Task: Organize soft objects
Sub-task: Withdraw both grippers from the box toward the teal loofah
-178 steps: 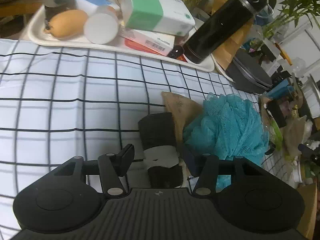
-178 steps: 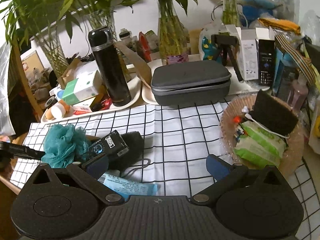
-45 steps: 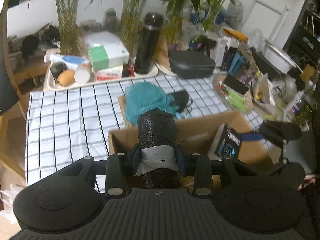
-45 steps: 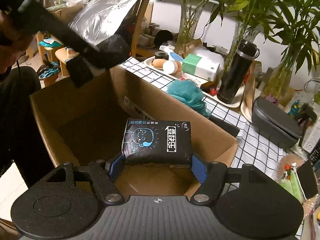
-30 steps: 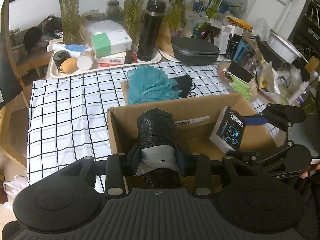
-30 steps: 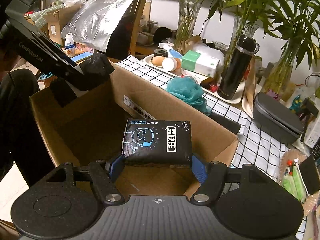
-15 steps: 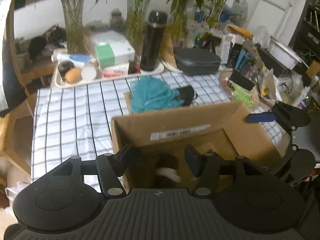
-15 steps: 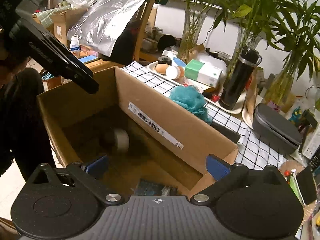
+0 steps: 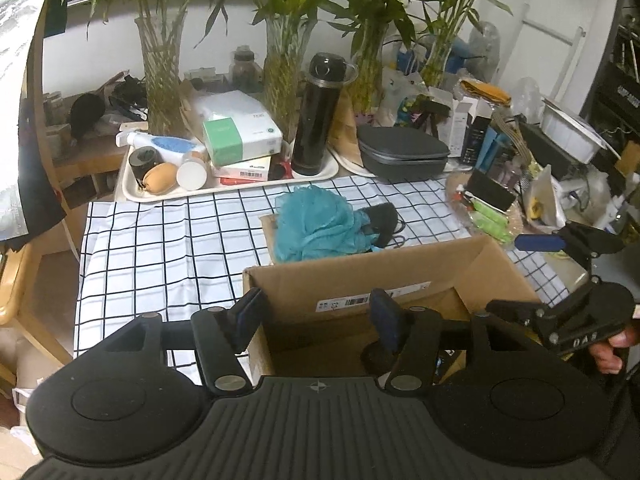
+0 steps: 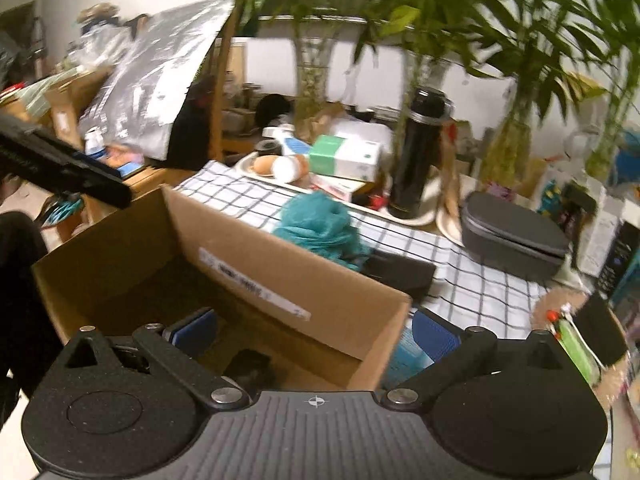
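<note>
An open cardboard box (image 9: 360,280) stands at the near edge of the checked table. My left gripper (image 9: 316,314) hangs over the box's left corner, open, with nothing between its fingers. A dark shape (image 9: 372,356) lies in the shadow at the bottom of the box. My right gripper (image 10: 314,334) is wide open and empty above the box's (image 10: 280,276) right end, where a dark item (image 10: 248,360) lies inside. Behind the box, a teal bath pouf (image 9: 316,224) and a black pouch (image 9: 382,216) rest on the cloth. The right wrist view is blurred.
A white tray (image 9: 132,188) with a black flask (image 9: 316,120), boxes and small bottles lines the table's far side. Beside it sits a grey case (image 9: 400,152). A round mat with green packets (image 9: 488,216) is at right. A light blue packet (image 10: 408,354) lies by the box.
Both grippers have opened. The black roll left the left gripper and the black tissue pack left the right; both dropped into the box. The right gripper has since swung towards the table.
</note>
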Demonstrator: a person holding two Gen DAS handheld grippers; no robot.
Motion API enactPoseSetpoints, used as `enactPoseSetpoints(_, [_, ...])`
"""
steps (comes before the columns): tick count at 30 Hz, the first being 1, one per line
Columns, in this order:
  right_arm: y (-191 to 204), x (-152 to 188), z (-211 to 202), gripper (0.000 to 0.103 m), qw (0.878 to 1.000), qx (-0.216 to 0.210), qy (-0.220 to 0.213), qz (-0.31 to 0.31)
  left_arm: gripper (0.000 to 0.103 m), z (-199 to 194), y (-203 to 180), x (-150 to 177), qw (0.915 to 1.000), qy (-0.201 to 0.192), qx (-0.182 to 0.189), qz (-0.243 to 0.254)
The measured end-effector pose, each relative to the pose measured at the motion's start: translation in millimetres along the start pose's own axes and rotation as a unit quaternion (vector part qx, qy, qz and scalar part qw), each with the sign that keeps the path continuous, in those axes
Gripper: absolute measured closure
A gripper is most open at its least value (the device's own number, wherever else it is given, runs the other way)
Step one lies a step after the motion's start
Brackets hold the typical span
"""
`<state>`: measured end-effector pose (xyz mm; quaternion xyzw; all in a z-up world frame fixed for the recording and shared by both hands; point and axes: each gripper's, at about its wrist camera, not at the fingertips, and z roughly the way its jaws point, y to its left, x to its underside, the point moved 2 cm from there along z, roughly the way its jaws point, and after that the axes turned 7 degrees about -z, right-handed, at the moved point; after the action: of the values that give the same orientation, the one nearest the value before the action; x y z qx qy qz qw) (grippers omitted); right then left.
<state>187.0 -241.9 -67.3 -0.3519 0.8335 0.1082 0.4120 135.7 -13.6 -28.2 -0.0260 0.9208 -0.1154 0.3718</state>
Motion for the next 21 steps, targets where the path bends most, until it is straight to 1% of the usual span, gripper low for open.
enactPoseSetpoints(6, [-9.8, 1.2, 0.6, 0.000, 1.000, 0.009, 0.002, 0.028, 0.046, 0.8, 1.0, -2.0, 0.9999, -0.004, -0.010, 0.003])
enactPoseSetpoints(13, [-9.4, 1.6, 2.8, 0.000, 1.000, 0.017, 0.009, 0.025, 0.046, 1.9, 1.6, -3.3, 0.9999, -0.008, -0.012, 0.007])
enactPoseSetpoints(21, [-15.0, 0.8, 2.9, 0.000, 0.999, 0.018, 0.005, 0.041, 0.046, 2.2, 0.9, -5.7, 0.9997, -0.019, -0.006, 0.017])
